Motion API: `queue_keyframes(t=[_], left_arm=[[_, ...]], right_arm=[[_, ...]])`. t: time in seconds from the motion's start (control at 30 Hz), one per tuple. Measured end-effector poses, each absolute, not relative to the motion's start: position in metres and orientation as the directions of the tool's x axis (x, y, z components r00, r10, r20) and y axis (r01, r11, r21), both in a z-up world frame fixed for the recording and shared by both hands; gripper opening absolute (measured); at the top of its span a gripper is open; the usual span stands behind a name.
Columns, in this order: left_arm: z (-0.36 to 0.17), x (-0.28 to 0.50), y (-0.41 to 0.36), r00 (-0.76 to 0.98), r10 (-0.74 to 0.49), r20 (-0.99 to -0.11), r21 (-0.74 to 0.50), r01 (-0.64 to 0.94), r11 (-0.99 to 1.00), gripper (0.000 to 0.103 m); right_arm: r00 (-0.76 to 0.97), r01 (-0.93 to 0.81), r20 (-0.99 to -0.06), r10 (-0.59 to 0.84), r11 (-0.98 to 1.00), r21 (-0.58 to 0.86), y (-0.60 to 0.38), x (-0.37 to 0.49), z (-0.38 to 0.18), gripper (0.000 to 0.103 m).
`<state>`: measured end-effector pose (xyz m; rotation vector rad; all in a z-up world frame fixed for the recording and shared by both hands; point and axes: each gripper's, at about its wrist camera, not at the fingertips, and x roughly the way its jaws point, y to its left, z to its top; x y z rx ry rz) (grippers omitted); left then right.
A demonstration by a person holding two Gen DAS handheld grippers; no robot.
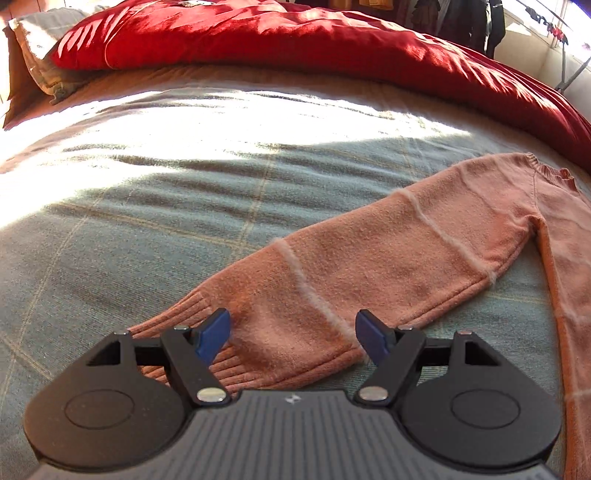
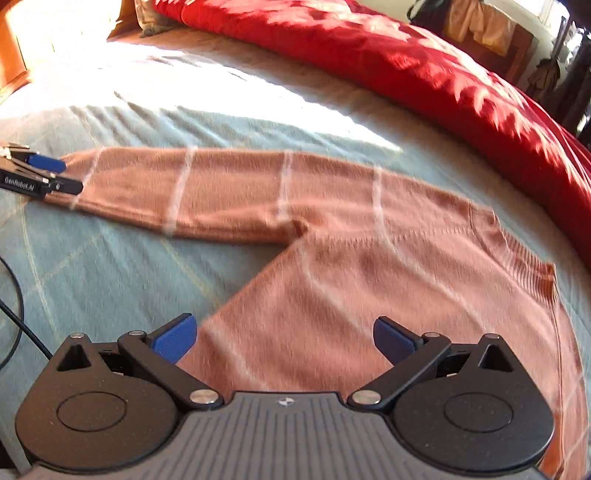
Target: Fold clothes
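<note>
A salmon-pink knitted sweater (image 2: 369, 266) with thin white stripes lies flat on the bed. Its left sleeve (image 1: 369, 258) stretches out sideways, ribbed cuff (image 1: 207, 354) nearest me. My left gripper (image 1: 293, 338) is open, its blue fingertips astride the sleeve just past the cuff, close above it. It also shows in the right wrist view (image 2: 48, 173) at the sleeve's end. My right gripper (image 2: 284, 343) is open and empty, hovering over the sweater's body near its lower left edge. The collar (image 2: 524, 254) lies at the right.
The sweater rests on a grey-green checked blanket (image 1: 147, 229). A red duvet (image 1: 295, 40) is bunched along the far side, with a pillow (image 1: 40, 55) at far left. A black cable (image 2: 14, 321) trails on the blanket at left. Furniture and hanging clothes (image 2: 480, 26) stand beyond the bed.
</note>
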<state>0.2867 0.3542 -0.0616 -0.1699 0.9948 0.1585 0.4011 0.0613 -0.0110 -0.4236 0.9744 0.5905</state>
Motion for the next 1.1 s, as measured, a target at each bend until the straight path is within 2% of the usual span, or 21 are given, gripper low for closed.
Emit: queue_keyframes(t=[0.13, 0.27, 0.47, 0.53, 0.63, 0.77, 0.83, 0.93, 1.0, 1.1], left_arm=[[-0.065, 0.278, 0.359, 0.551, 0.039, -0.834, -0.104, -0.225, 0.969, 0.076], [-0.067, 0.276, 0.356, 0.556, 0.044, -0.830, -0.088, -0.209, 0.974, 0.078], [-0.066, 0.277, 0.355, 0.562, 0.042, -0.826, -0.099, -0.219, 0.971, 0.079], [-0.068, 0.280, 0.353, 0.557, 0.046, -0.829, -0.092, -0.218, 0.972, 0.080], [-0.071, 0.284, 0.350, 0.551, 0.053, -0.833, -0.077, -0.211, 0.974, 0.085], [-0.070, 0.288, 0.348, 0.540, 0.054, -0.840, -0.063, -0.196, 0.978, 0.086], [-0.064, 0.289, 0.349, 0.550, 0.054, -0.834, -0.068, -0.200, 0.978, 0.086], [-0.060, 0.293, 0.350, 0.578, 0.059, -0.814, -0.067, -0.194, 0.979, 0.086], [-0.067, 0.298, 0.351, 0.556, 0.039, -0.830, -0.088, -0.200, 0.976, 0.086], [-0.068, 0.295, 0.346, 0.548, 0.034, -0.836, -0.082, -0.185, 0.979, 0.086]], right_arm=[[0.451, -0.651, -0.829, 0.331, 0.757, -0.052, 0.107, 0.459, -0.020, 0.103], [0.441, -0.592, -0.852, 0.281, 0.805, -0.041, 0.129, 0.491, -0.048, 0.103], [0.421, -0.618, -0.833, 0.360, 0.785, 0.027, 0.122, 0.462, -0.050, 0.103], [0.394, -0.631, -0.851, 0.347, 0.775, 0.023, 0.130, 0.458, -0.059, 0.103], [0.300, -0.584, -0.877, 0.376, 0.799, 0.143, 0.139, 0.459, -0.073, 0.103], [0.193, -0.617, -0.851, 0.488, 0.735, 0.281, 0.156, 0.445, -0.063, 0.103], [0.198, -0.620, -0.830, 0.522, 0.722, 0.306, 0.153, 0.448, -0.052, 0.103], [0.319, -0.623, -0.829, 0.459, 0.761, 0.182, 0.147, 0.459, -0.044, 0.103], [0.318, -0.595, -0.864, 0.390, 0.792, 0.139, 0.143, 0.472, -0.056, 0.103], [0.131, -0.556, -0.897, 0.422, 0.780, 0.287, 0.136, 0.480, -0.074, 0.103]])
